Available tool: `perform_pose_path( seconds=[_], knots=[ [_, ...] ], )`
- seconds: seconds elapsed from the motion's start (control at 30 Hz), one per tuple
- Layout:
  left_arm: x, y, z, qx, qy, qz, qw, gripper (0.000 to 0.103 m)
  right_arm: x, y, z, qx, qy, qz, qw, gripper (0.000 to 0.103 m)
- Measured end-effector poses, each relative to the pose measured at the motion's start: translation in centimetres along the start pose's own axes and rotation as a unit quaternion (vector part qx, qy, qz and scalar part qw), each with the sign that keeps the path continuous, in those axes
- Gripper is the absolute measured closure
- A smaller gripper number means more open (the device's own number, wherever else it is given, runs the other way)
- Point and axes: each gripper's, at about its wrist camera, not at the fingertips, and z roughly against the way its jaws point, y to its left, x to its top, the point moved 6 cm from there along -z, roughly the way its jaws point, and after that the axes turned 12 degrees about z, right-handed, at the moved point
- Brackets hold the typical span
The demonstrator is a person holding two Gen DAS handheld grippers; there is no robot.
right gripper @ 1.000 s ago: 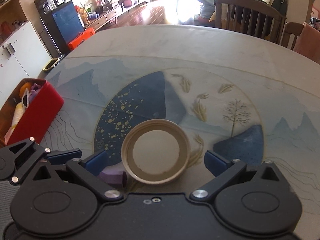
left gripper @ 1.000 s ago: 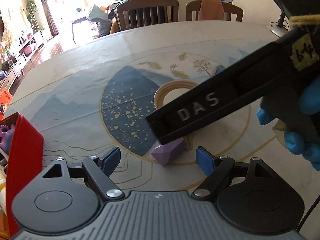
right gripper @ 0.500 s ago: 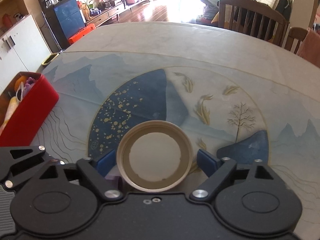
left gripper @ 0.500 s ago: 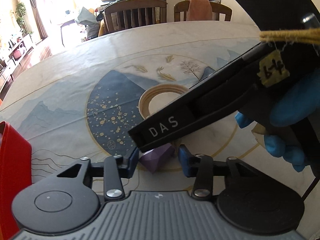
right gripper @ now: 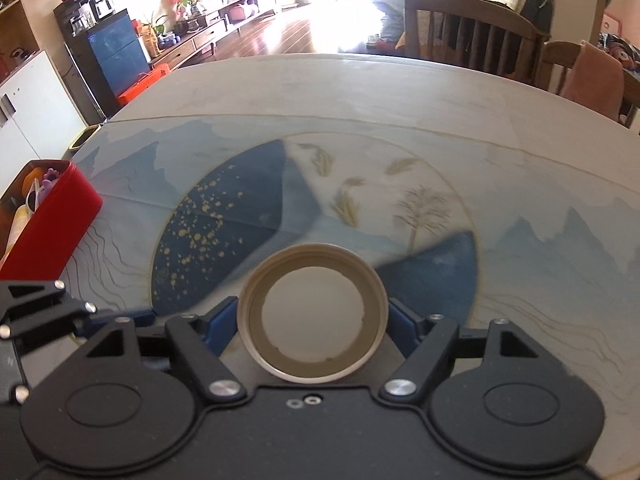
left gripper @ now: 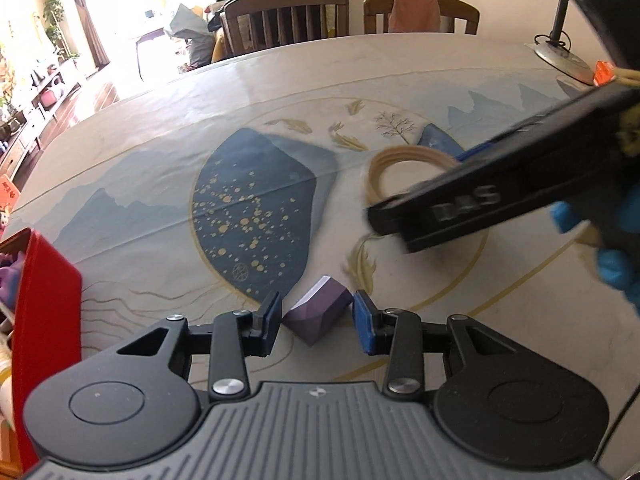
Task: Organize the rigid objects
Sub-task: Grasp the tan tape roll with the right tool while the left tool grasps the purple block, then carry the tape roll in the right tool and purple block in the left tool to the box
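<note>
- Round table with a painted blue-and-gold landscape cloth (left gripper: 280,128): work surface in both views.
- Red rectangular bin (left gripper: 48,280), already holding small items: stands at the table's left edge, well apart from both grippers. Judged to be the destination.
- Right gripper (right gripper: 313,322): blue pads sit against both sides of the beige round plastic lid (right gripper: 313,316), so it is clamped on the lid. The lid's open face points at the camera. Blur in the cloth suggests motion; direction cannot be determined.
- Left gripper (left gripper: 314,320): narrow gap, blue pads flanking the small purple faceted block (left gripper: 318,314). Left pad is at or almost at the block; a sliver of cloth shows by the right pad. Full contact is not confirmed.
- Key relation: the block lies dead ahead between the left fingers, long axis slanted up and to the right across the gap. The left gripper is the nearer one. Next move judged: finish closing, then carry left to the bin.
- View differences: only the left view shows the block and the right tool's black body. The right view shows the lid grip and only the edge of the left gripper's linkage.
</note>
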Motion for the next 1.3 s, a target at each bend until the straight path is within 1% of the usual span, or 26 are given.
perform_pose_path(
  seconds=[0.2, 0.33, 0.73, 0.87, 1.0, 1.3],
  knots=[
    [-0.5, 0.8, 1.2, 0.009, 0.004, 0.016, 0.9998, 0.065, -1.5, 0.1, 2.3, 0.003, -0.003, -0.008, 1.0, 0.026],
    [-0.4, 1.2, 2.7, 0.01, -0.004, 0.023, 0.9997, 0.065, -2.1, 1.0, 4.0, 0.009, -0.009, -0.001, 1.0, 0.026],
    [-0.3, 3.1, 7.7, 0.014, -0.026, 0.068, 0.9972, 0.065, -2.2, 4.6, 8.8, 0.016, -0.031, 0.022, 0.999, 0.026],
    [-0.3, 4.6, 9.4, 0.009, -0.035, 0.081, 0.996, 0.065, -1.7, 6.4, 10.2, 0.017, -0.041, 0.026, 0.999, 0.026],
    [-0.2, 6.4, 11.0, 0.004, -0.044, 0.086, 0.9954, 0.065, -0.9, 8.6, 11.0, 0.028, -0.054, 0.028, 0.998, 0.026],
    [-0.7, 12.0, 13.9, 0.007, -0.054, 0.089, 0.9946, 0.065, 1.3, 15.1, 11.2, 0.043, -0.069, 0.039, 0.996, 0.026]
  ],
)
